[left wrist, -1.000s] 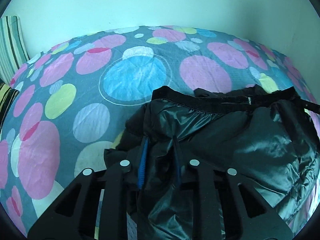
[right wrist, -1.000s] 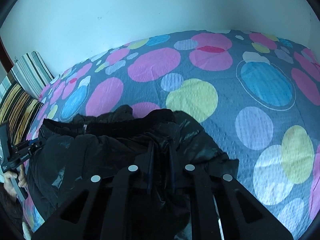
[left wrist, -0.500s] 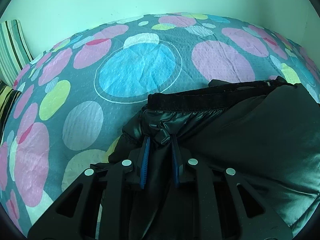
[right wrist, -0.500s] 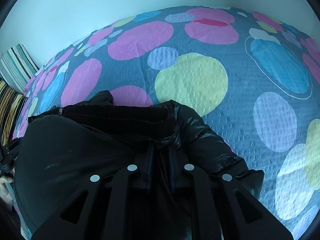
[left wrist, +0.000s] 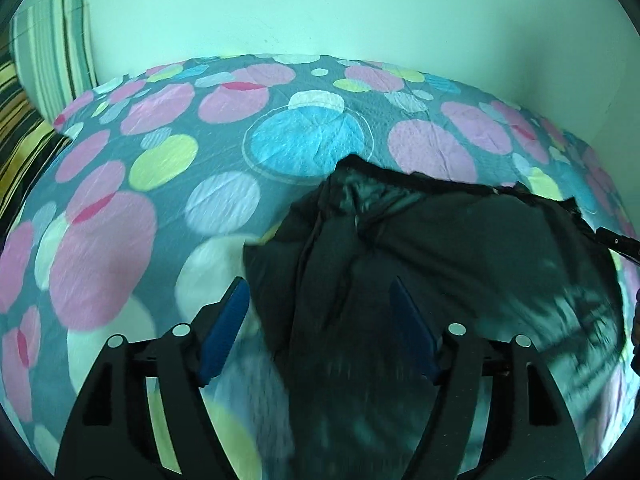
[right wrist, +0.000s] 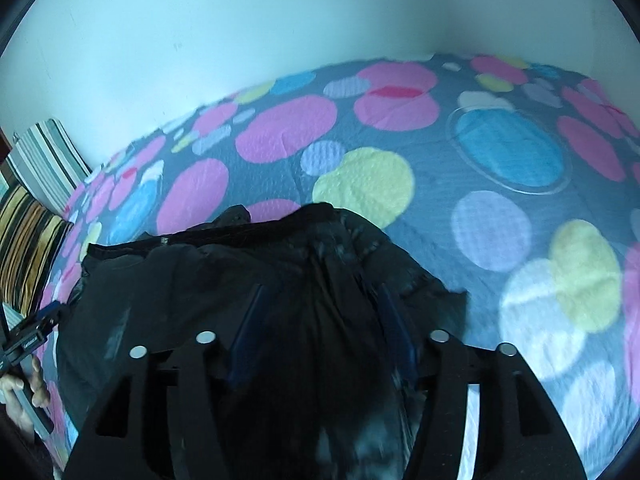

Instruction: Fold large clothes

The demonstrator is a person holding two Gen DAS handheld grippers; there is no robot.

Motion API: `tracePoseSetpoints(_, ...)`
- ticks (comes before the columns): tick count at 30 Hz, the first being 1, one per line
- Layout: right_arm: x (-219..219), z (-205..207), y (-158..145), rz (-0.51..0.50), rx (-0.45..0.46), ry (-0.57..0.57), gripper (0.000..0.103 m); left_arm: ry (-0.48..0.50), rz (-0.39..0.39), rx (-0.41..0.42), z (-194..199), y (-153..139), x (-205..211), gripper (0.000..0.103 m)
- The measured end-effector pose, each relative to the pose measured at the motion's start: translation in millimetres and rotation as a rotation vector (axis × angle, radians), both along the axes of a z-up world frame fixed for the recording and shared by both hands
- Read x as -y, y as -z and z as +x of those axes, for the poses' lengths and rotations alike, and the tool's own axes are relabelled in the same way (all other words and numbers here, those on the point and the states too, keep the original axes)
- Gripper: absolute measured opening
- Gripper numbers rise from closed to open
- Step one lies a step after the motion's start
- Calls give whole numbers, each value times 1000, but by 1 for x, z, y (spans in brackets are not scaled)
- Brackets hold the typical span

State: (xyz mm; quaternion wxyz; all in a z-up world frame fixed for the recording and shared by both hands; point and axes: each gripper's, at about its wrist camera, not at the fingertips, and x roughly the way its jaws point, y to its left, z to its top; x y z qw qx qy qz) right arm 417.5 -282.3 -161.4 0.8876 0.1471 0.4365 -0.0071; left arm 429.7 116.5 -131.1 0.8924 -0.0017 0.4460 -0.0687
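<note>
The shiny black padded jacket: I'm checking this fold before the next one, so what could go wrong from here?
The shiny black padded jacket is puffy, so the fold just released may spring open. Both grippers' jaws have just been opening with fabric between them; the left gripper or right gripper could snag it when withdrawing.

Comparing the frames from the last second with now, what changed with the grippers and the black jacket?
Both grippers let go: the left gripper and right gripper, each pinched on a fold of the black jacket before, have just been opening, and the fabric now lies loose between the spread pads. The jacket stays on the dotted bedspread, collar edge toward the wall.
</note>
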Motion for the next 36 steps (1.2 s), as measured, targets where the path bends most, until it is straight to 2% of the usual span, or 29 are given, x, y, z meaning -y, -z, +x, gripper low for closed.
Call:
tracePoseSetpoints(4, 7, -56, -1, 30, 3, 44, 61, -34, -60, -23, -50, 2, -12, 83)
tracePoseSetpoints(7, 12, -91, 7, 80, 0, 70, 61, -54, -73, -27, -75, 7, -15, 86)
tracePoseSetpoints(10, 14, -109, 18, 153, -18, 80, 62, -41, -93, -36, -84, 12, -15, 88)
tracePoseSetpoints(17, 15, -99, 42, 248, -59, 95, 75, -17, -214, -106, -68, 31, -16, 94)
tracePoseSetpoints(19, 14, -94, 48, 261, -69, 94, 77, -18, -264, -153, -61, 41, -17, 96)
tracePoseSetpoints(21, 13, -92, 55, 281, -78, 89, 77, -35, -350, -214, -55, 54, -24, 97)
tracePoseSetpoints(23, 12, -90, 63, 307, -87, 84, 77, -45, -396, -234, -52, 63, -27, 97)
tracePoseSetpoints(24, 12, -90, 65, 314, -85, 80, 73, -35, -384, -218, -54, 62, -25, 96)
tracePoseSetpoints(25, 12, -91, 66, 322, -80, 77, 70, -25, -373, -207, -55, 61, -23, 90)
tracePoseSetpoints(27, 11, -92, 67, 329, -73, 75, 62, 21, -399, -192, -58, 59, -19, 71)
tracePoseSetpoints(28, 10, -93, 67, 330, -69, 73, 56, 21, -401, -187, -59, 57, -18, 66)
tracePoseSetpoints(30, 10, -95, 64, 327, -62, 69, 47, 43, -383, -170, -62, 52, -13, 58)
tracePoseSetpoints(36, 5, -104, 53, 307, -30, 74, 32, 71, -295, -109, -76, 32, 1, 38)
